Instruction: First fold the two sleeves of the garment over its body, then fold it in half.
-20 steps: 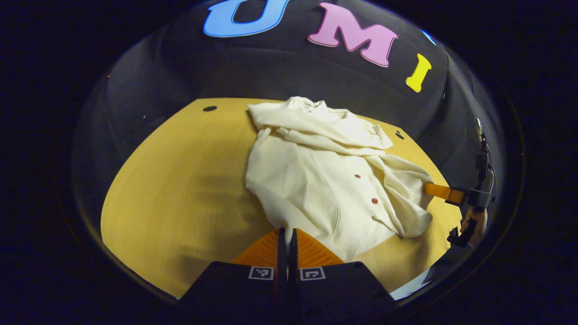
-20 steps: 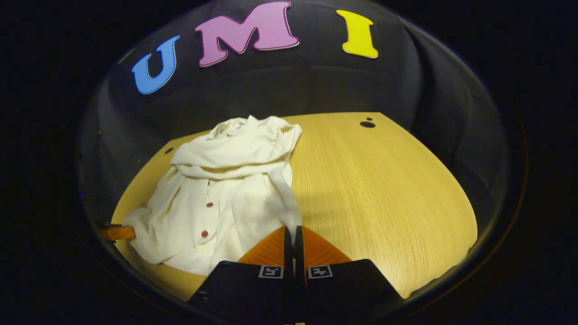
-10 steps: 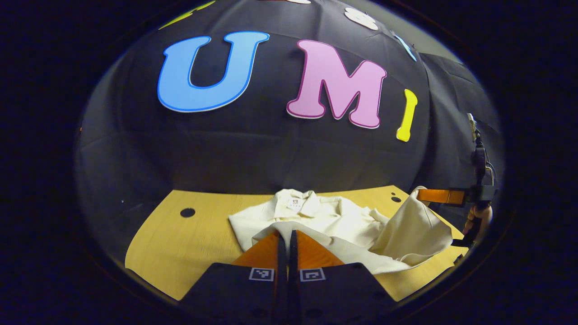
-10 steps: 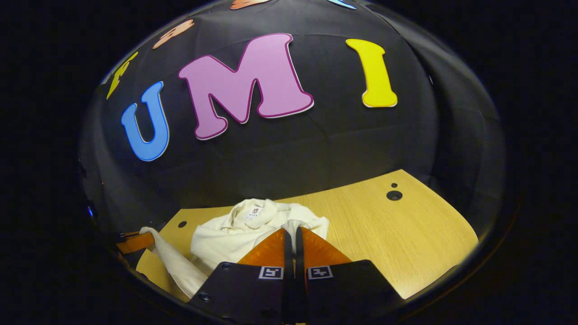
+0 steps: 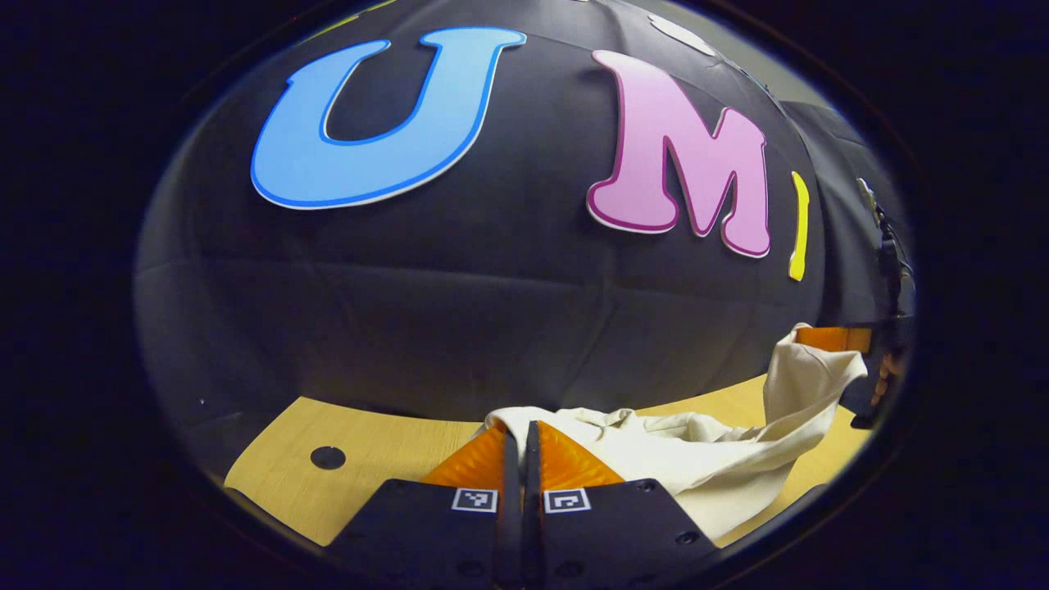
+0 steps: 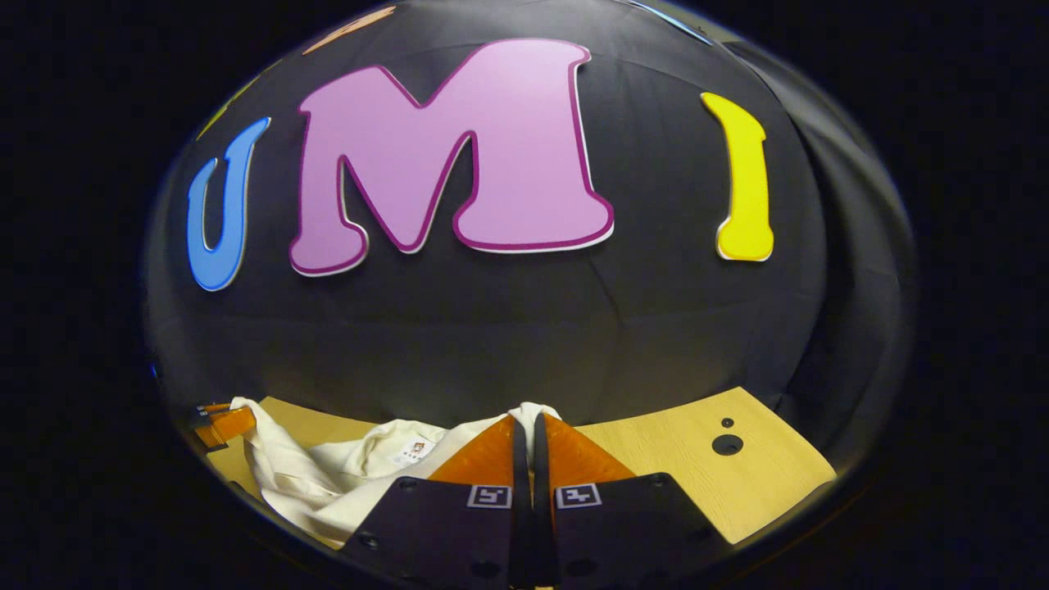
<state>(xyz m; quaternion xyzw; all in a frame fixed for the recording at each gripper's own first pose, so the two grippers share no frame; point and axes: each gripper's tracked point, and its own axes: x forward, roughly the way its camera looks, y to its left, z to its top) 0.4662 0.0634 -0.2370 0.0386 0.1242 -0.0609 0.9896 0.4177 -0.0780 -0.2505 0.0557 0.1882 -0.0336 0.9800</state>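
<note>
Both grippers, left [image 5: 520,433] and right [image 6: 524,426], are pinched on the shirt's [image 5: 688,459] hem corners, held above the collar end of the table [image 5: 369,459] near the wall, so the half-fold looks mid-way; sleeves hidden under the lifted cloth, can't confirm; lay-down and release remain.

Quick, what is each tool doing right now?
Left tool: closed, pinching the cream garment.
Right tool: closed, pinching the same garment.

Matt cloth garment [image 5: 697,459] — wood-grain table [image 6: 697,475]
</note>
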